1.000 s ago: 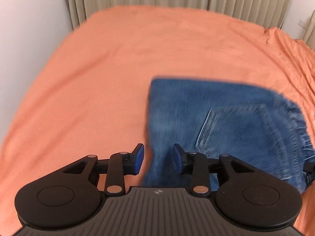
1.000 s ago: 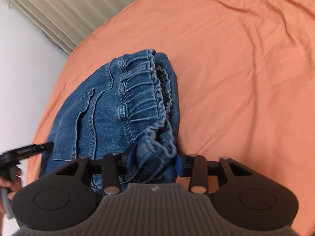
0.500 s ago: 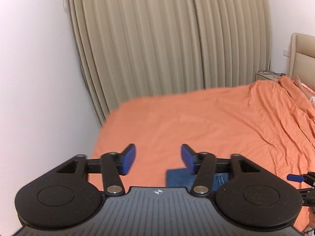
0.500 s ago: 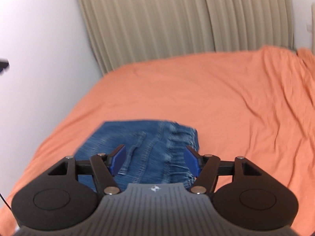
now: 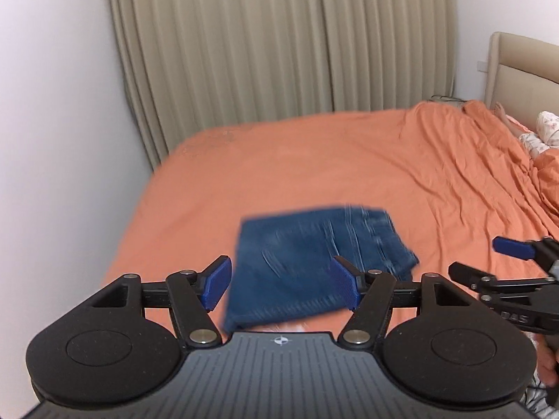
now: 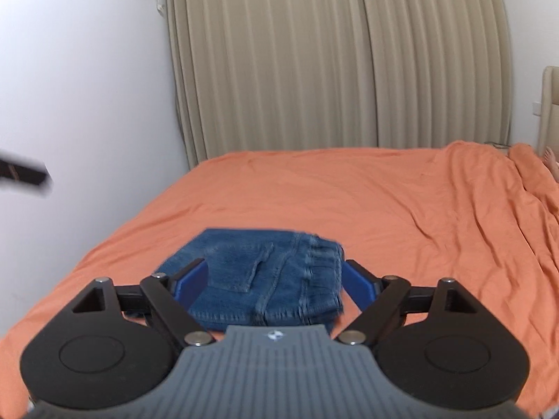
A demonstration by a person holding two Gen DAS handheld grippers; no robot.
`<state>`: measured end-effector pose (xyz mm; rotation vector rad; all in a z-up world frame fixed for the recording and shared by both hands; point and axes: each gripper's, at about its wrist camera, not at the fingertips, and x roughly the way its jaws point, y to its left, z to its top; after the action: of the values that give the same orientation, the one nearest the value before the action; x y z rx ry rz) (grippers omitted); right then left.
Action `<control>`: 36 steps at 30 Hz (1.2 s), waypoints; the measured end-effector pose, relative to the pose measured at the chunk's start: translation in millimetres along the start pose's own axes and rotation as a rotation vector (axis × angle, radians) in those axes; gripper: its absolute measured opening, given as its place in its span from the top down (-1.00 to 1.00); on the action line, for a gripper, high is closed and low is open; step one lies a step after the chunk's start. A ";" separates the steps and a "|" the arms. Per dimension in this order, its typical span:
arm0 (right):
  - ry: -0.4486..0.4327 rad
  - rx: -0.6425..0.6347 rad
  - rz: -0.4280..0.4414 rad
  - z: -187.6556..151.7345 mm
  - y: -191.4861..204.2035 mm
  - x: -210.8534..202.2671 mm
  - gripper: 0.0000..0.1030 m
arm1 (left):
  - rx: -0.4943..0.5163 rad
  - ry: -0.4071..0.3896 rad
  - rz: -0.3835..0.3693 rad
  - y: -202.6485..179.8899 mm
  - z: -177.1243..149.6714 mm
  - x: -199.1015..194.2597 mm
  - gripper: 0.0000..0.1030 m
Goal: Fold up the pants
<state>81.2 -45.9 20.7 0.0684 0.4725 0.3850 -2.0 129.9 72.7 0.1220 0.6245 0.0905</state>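
The blue denim pants (image 5: 314, 262) lie folded into a compact rectangle on the orange bed sheet (image 5: 314, 160); they also show in the right wrist view (image 6: 265, 279), waistband to the right. My left gripper (image 5: 281, 288) is open and empty, held above and short of the pants. My right gripper (image 6: 276, 282) is open and empty, also raised above the pants. The right gripper shows at the right edge of the left wrist view (image 5: 503, 262). A blurred piece of the left gripper (image 6: 22, 174) shows at the left edge of the right wrist view.
Beige curtains (image 5: 279, 42) hang behind the bed and a white wall (image 5: 52, 122) runs along its left side. A padded headboard (image 5: 524, 66) stands at the right. A person lies under the rumpled orange cover (image 5: 545, 132) at the far right.
The right gripper has let go of the waistband and opened wide. Both grippers have lifted up and back from the pants, which now lie folded on the bed.
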 end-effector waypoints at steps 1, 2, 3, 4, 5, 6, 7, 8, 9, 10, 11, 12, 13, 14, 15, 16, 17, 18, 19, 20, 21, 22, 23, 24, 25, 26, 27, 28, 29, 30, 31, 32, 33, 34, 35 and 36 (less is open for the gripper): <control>0.009 -0.001 0.003 -5.9 0.1 -0.2 -0.55 | -0.002 0.007 0.023 -7.4 -6.8 7.1 -0.48; 0.013 -0.005 0.002 -10.8 -0.1 -2.9 -0.55 | -0.003 0.009 0.044 -14.0 -14.1 14.2 -0.48; 0.016 -0.011 -0.008 -16.7 -0.5 -3.6 -0.55 | -0.006 0.007 0.060 -17.2 -20.8 17.0 -0.48; 0.018 -0.018 -0.023 -22.2 -0.2 -1.3 -0.55 | -0.018 0.010 0.072 -20.1 -26.7 20.7 -0.48; 0.019 -0.027 -0.042 -27.0 -0.3 0.1 -0.55 | -0.037 0.015 0.076 -21.6 -31.5 24.3 -0.48; 0.019 -0.040 -0.059 -31.6 0.4 -0.2 -0.55 | -0.056 0.022 0.070 -22.3 -36.6 26.1 -0.48; 0.018 -0.054 -0.072 -36.1 1.2 0.2 -0.55 | -0.075 0.030 0.063 -23.6 -40.8 30.2 -0.48; 0.019 -0.070 -0.080 -39.9 1.7 3.6 -0.55 | -0.094 0.038 0.060 -22.8 -47.5 29.1 -0.48; 0.022 -0.092 -0.081 -43.4 2.8 4.0 -0.55 | -0.108 0.050 0.059 -24.7 -51.4 32.0 -0.48; 0.024 -0.112 -0.085 -46.8 4.1 7.0 -0.55 | -0.113 0.064 0.057 -27.1 -54.0 36.3 -0.48; 0.026 -0.128 -0.096 -49.9 5.0 8.6 -0.55 | -0.115 0.077 0.052 -31.3 -59.3 38.1 -0.48; 0.027 -0.139 -0.106 -52.3 5.7 9.9 -0.56 | -0.113 0.087 0.043 -34.5 -62.4 39.6 -0.48; 0.032 -0.144 -0.111 -54.0 6.7 14.1 -0.56 | -0.109 0.091 0.036 -37.5 -64.6 40.6 -0.48; 0.039 -0.139 -0.112 -55.6 5.7 15.1 -0.56 | -0.105 0.094 0.034 -41.4 -67.4 40.5 -0.48; 0.046 -0.127 -0.108 -56.5 4.2 16.4 -0.56 | -0.102 0.099 0.036 -44.5 -68.6 42.3 -0.48; 0.054 -0.111 -0.102 -57.2 2.2 17.6 -0.56 | -0.099 0.102 0.035 -47.4 -69.9 43.4 -0.48; 0.061 -0.094 -0.095 -57.7 0.4 20.0 -0.56 | -0.098 0.103 0.031 -48.9 -70.1 44.1 -0.48; 0.067 -0.078 -0.091 -57.9 -1.3 21.4 -0.56 | -0.099 0.104 0.027 -49.9 -70.0 44.4 -0.48; 0.072 -0.068 -0.089 -58.1 -2.7 23.5 -0.56 | -0.101 0.106 0.025 -50.9 -69.7 44.5 -0.48; 0.075 -0.065 -0.087 -58.1 -3.5 25.1 -0.56 | -0.101 0.107 0.023 -51.6 -69.2 44.5 -0.48; 0.075 -0.064 -0.090 -57.9 -3.7 25.7 -0.56 | -0.102 0.108 0.023 -52.1 -68.5 44.8 -0.48; 0.073 -0.064 -0.094 -57.3 -3.5 26.7 -0.56 | -0.103 0.108 0.026 -51.8 -68.1 44.7 -0.48; 0.072 -0.064 -0.096 -56.9 -3.5 26.2 -0.56 | -0.103 0.108 0.030 -52.3 -67.5 45.1 -0.48; 0.071 -0.062 -0.097 -56.3 -3.7 26.3 -0.56 | -0.102 0.109 0.033 -51.9 -67.3 45.7 -0.48; 0.070 -0.060 -0.099 -55.9 -3.8 26.3 -0.56 | -0.101 0.110 0.035 -51.5 -67.3 45.8 -0.48; 0.070 -0.059 -0.101 -55.6 -3.8 26.7 -0.56 | -0.101 0.110 0.036 -51.3 -67.3 46.0 -0.48; 0.071 -0.059 -0.101 -55.4 -3.9 27.1 -0.56 | -0.103 0.112 0.036 -50.7 -67.6 46.2 -0.48; 0.071 -0.060 -0.101 -55.3 -3.7 26.9 -0.56 | -0.105 0.114 0.034 -50.4 -67.8 45.8 -0.48; 0.071 -0.060 -0.101 -55.2 -3.6 26.7 -0.56 | -0.106 0.115 0.034 -50.5 -68.0 45.2 -0.48; 0.071 -0.060 -0.100 -55.1 -3.5 26.9 -0.56 | -0.107 0.116 0.034 -50.8 -67.9 45.0 -0.48; 0.070 -0.060 -0.099 -54.9 -2.7 26.4 -0.56 | -0.104 0.116 0.034 -51.0 -68.0 44.9 -0.48; 0.069 -0.060 -0.099 -54.9 -2.6 26.7 -0.56 | -0.102 0.116 0.034 -51.4 -68.0 44.8 -0.48; 0.069 -0.059 -0.098 -54.9 -2.5 26.7 -0.56 | -0.101 0.116 0.035 -52.2 -68.1 44.3 -0.48; 0.068 -0.058 -0.096 -55.0 -2.4 26.9 -0.56 | -0.101 0.115 0.036 -52.3 -68.0 44.1 -0.48; 0.068 -0.058 -0.094 -55.0 -2.3 27.3 -0.56 | -0.102 0.116 0.036 -52.5 -68.0 43.9 -0.48; 0.068 -0.059 -0.094 -55.4 -2.2 27.4 -0.56 | -0.103 0.116 0.035 -52.3 -67.9 44.3 -0.48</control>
<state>79.2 -38.9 -40.7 -0.0238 0.5293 0.3098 -3.6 89.5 -14.8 0.0281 0.7322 0.1646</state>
